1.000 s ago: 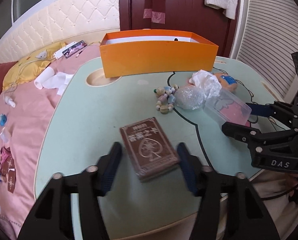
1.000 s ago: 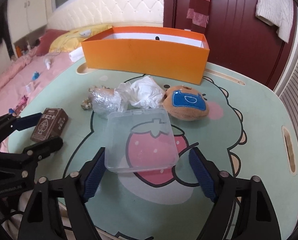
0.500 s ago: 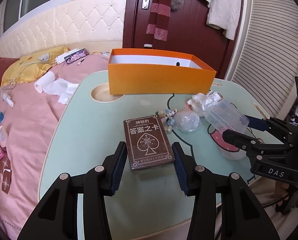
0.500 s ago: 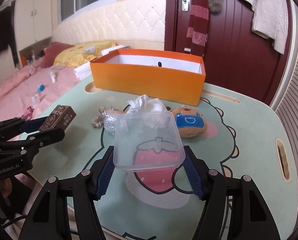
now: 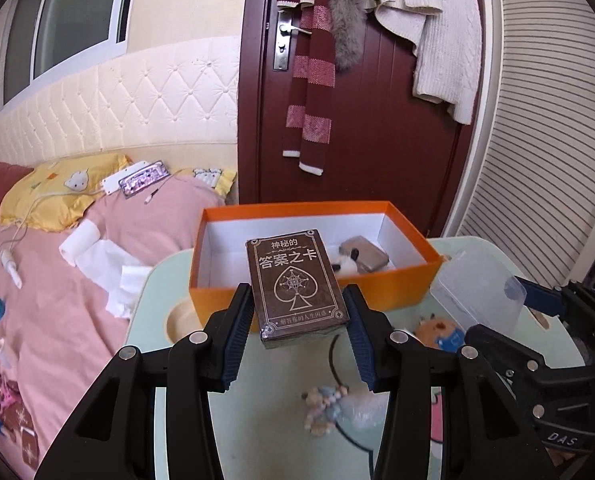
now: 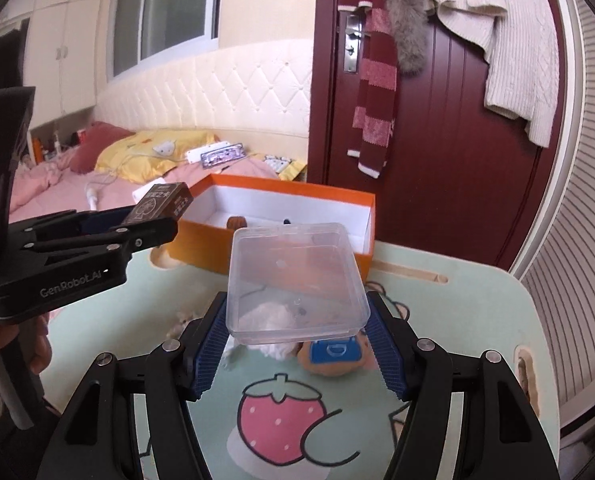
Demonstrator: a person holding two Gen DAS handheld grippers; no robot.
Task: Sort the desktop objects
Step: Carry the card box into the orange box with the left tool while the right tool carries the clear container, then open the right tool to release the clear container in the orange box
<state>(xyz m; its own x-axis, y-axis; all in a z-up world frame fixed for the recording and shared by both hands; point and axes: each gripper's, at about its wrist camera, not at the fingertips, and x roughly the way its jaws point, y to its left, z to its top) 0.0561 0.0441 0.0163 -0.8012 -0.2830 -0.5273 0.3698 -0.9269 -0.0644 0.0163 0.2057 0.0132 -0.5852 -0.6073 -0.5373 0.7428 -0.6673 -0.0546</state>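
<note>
A bedroom with a dark red wooden door (image 5: 377, 112), hung with a red-and-white striped knit scarf (image 5: 309, 60) and a cream knit sweater (image 5: 433, 28), backs the scene, beside a pink-covered bed (image 5: 57, 280) with a cream tufted headboard (image 5: 137, 108). In front stands the pale green cartoon-printed counter (image 6: 457, 320), a pink strawberry (image 6: 279, 424) drawn on its top. At its far edge sits the open orange rectangular cardboard box (image 5: 313, 264), white inside, its long side running left to right, with a few small items at its bottom.

The left hand-held gripper (image 5: 297, 320) is clamped on the long sides of a brown rectangular card box with a spade emblem (image 5: 295, 280), held in the air in front of the orange box; its long axis points away from the camera toward the orange box, printed face up and tilted. The right hand-held gripper (image 6: 297, 328) is clamped on the sides of a clear shallow rectangular plastic case (image 6: 295, 280), lifted above the counter, roughly level, its long axis also pointing toward the orange box.

On the counter below lie a brown round plush toy with a blue patch (image 6: 333, 354), crumpled white tissue (image 6: 269, 320), a crinkled clear plastic wrapper (image 5: 363, 412) and a small pastel beaded charm (image 5: 325, 404).
</note>
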